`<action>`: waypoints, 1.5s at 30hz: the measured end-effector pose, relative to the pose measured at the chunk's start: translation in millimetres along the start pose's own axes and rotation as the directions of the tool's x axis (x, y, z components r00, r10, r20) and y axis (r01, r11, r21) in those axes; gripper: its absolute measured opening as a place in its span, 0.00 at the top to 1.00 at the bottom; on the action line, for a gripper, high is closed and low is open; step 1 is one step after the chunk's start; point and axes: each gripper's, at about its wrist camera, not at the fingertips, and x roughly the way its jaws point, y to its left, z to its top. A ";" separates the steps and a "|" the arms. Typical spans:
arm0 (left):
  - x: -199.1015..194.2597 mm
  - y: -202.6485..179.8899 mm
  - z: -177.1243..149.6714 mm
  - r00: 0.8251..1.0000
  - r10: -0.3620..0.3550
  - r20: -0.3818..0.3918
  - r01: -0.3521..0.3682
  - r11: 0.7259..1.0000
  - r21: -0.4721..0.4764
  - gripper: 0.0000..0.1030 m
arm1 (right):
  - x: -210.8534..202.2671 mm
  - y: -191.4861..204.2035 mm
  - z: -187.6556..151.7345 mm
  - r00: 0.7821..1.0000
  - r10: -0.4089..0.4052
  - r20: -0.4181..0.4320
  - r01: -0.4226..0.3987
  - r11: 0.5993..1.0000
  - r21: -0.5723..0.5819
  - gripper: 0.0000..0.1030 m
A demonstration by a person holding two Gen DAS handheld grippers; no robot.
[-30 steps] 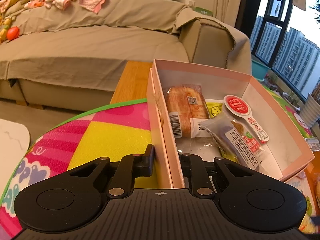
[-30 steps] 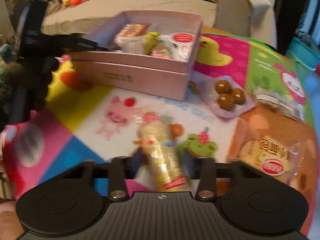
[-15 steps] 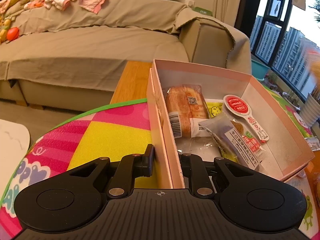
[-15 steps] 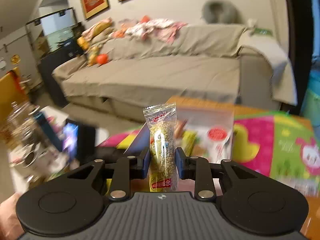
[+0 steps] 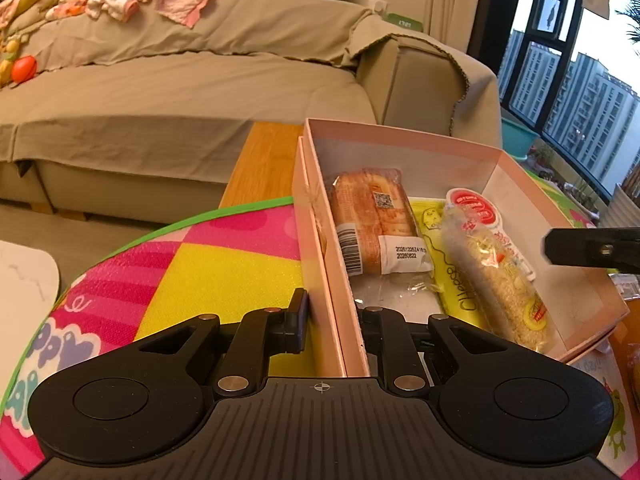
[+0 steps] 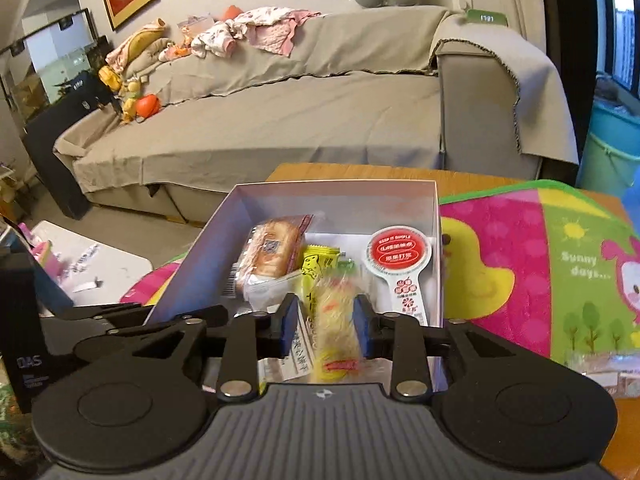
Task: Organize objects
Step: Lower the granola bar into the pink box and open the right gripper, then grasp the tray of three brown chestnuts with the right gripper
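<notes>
Left fingers (image 5: 298, 322): closed across the near side wall of the pink box (image 5: 400, 140), one finger outside, the other inside; the left gripper (image 5: 332, 326) pins that wall.
Right fingers (image 6: 289, 326): parted, blue pads either side of the yellow grain bar (image 6: 334, 332), with what looks like a gap on both sides; the bar is blurred, so contact cannot be told for sure.
Grain bar: inside the box, lying lengthways over the yellow cheese packet (image 5: 434, 236), next to the red-lidded cup (image 5: 474, 206).
Bread packet (image 5: 372, 216): in the box, on the wall-side held by the left gripper.
Done so far: four snacks sit in the box, bar included, by my reading.
Left to do: one clear-wrapped packet (image 6: 604, 364) shows outside the box, on the play mat (image 6: 540, 260) at the right edge; other loose items cannot be seen from here.
Left gripper pose: low, level, pointing along the box wall toward the sofa (image 5: 200, 92), steadying the box.
Right gripper (image 6: 326, 330) pose: held above the near end of the box, tipped down into it; in the left view only one black finger tip shows beyond the far wall.
Worktop (image 5: 264, 160): wood edge visible behind the box.
</notes>
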 end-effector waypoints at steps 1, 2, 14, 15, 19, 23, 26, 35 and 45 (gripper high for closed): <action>0.3 0.4 0.0 1.000 0.000 0.000 0.000 1.000 0.000 0.81 | -3.2 -1.2 -0.8 1.000 -0.002 0.008 0.002 1.000 -0.003 0.63; 0.3 0.6 0.1 1.000 0.000 0.000 0.000 1.000 0.000 0.81 | -7.4 -2.8 -1.6 1.000 -0.010 0.018 0.010 1.000 -0.007 0.59; 1.0 -0.2 0.1 1.000 0.001 -0.001 -0.001 1.000 -0.007 0.82 | -42.8 -107.2 -10.8 0.984 -0.176 0.015 0.166 0.949 0.267 0.37; 1.0 -0.3 0.3 1.000 0.001 -0.002 -0.001 1.000 -0.005 0.82 | -39.2 -116.1 -14.1 0.984 -0.179 -0.001 0.172 0.940 0.296 0.37; 0.4 -1.3 0.3 1.000 0.005 -0.005 -0.005 1.000 0.002 0.82 | -16.0 -129.9 -23.9 0.975 -0.215 -0.051 0.220 0.929 0.297 0.38; -0.4 -0.9 0.4 1.000 0.006 -0.007 -0.006 1.000 0.003 0.82 | -0.6 -130.7 -26.7 0.978 -0.198 -0.066 0.209 0.929 0.305 0.48; -0.6 -1.0 0.2 1.000 0.007 -0.008 -0.007 1.000 0.005 0.82 | 10.0 -126.2 -21.5 0.979 -0.195 -0.064 0.205 0.936 0.284 0.48; -0.7 -0.4 0.1 1.000 0.005 -0.009 -0.005 1.000 0.013 0.82 | 8.0 -101.3 -31.8 0.967 -0.213 -0.143 0.216 0.976 0.006 0.55; 0.5 -0.6 0.2 1.000 0.009 -0.008 -0.009 1.000 0.008 0.82 | -57.3 -57.7 -94.0 0.976 -0.110 -0.189 0.068 0.974 -0.216 0.49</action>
